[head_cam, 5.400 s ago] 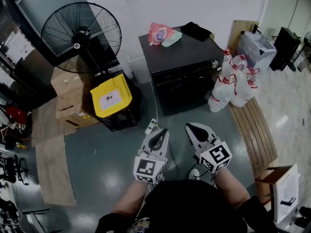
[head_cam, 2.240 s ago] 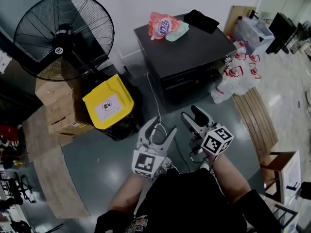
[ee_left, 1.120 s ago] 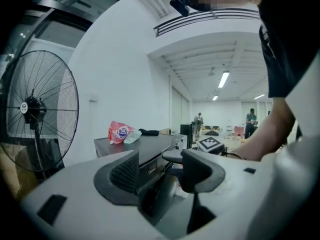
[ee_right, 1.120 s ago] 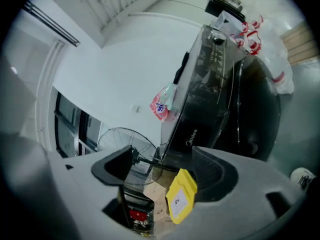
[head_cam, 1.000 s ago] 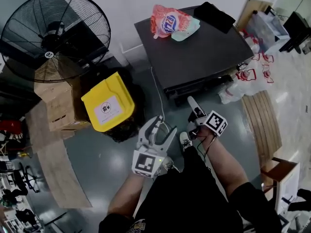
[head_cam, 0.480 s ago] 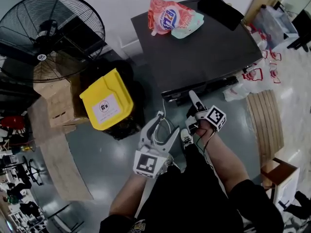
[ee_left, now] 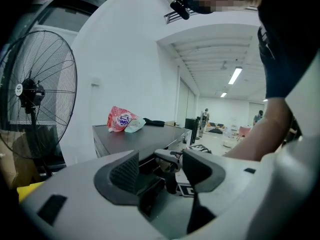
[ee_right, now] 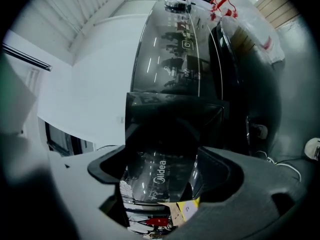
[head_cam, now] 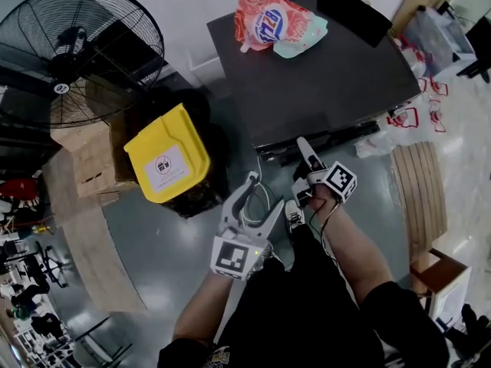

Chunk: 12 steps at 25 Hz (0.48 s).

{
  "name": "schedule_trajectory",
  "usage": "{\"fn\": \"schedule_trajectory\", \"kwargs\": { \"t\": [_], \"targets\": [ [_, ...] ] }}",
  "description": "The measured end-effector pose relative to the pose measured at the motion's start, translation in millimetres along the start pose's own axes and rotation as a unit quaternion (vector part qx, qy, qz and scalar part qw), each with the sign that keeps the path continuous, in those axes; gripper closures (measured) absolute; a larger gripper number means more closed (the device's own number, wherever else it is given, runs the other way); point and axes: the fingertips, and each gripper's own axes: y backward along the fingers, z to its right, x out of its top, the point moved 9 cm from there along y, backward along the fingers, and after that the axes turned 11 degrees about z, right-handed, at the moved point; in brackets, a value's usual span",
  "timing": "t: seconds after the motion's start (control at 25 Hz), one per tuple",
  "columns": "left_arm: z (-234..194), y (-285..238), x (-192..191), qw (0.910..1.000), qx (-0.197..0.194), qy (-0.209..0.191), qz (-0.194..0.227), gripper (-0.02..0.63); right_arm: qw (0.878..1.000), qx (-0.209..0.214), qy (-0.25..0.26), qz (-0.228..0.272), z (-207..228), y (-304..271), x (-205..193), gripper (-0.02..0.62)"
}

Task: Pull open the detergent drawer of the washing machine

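Note:
The black washing machine [head_cam: 322,75] stands ahead of me, its top seen from above. My right gripper [head_cam: 303,171] is rolled on its side right at the machine's upper front edge. In the right gripper view the glossy black drawer front [ee_right: 159,180], with white lettering, lies between the wide jaws of the right gripper [ee_right: 167,164], and I see no pad pressing on it. My left gripper [head_cam: 257,202] hangs lower and to the left, open and empty. Through the left gripper [ee_left: 162,171] I see the right gripper and the machine's top.
A red detergent bag [head_cam: 268,21] and a black cloth [head_cam: 360,10] lie on the machine. A yellow-lidded bin [head_cam: 167,156], cardboard boxes [head_cam: 84,156] and a big fan [head_cam: 69,41] stand to the left. White plastic bags [head_cam: 410,121] and a wooden bench [head_cam: 418,198] are on the right.
Both grippers have moved forward and down toward the machine's front. The right one has closed in on the upper front edge and rolled.

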Motion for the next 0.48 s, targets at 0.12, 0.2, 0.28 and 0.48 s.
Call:
{"fn": "schedule_trajectory", "kwargs": {
  "t": [0.12,0.2,0.28,0.48],
  "targets": [
    [-2.9,1.5,-1.9,1.0,0.001,0.001,-0.001,0.354,1.0,0.017,0.004,0.003,1.5,-3.2,0.0,0.149],
    [-3.2,3.5,-4.5,1.0,0.002,0.0,0.003,0.354,1.0,0.011,0.005,0.008,1.3,-1.1,-1.0,0.152],
    [-2.0,4.9,-4.0,1.0,0.002,0.002,0.004,0.354,1.0,0.013,0.003,0.013,0.1,0.6,-2.2,0.156],
    [0.3,8.2,1.3,1.0,0.001,0.008,0.0,0.354,1.0,0.004,0.002,0.013,-2.2,6.2,-3.7,0.172]
  ]
}}
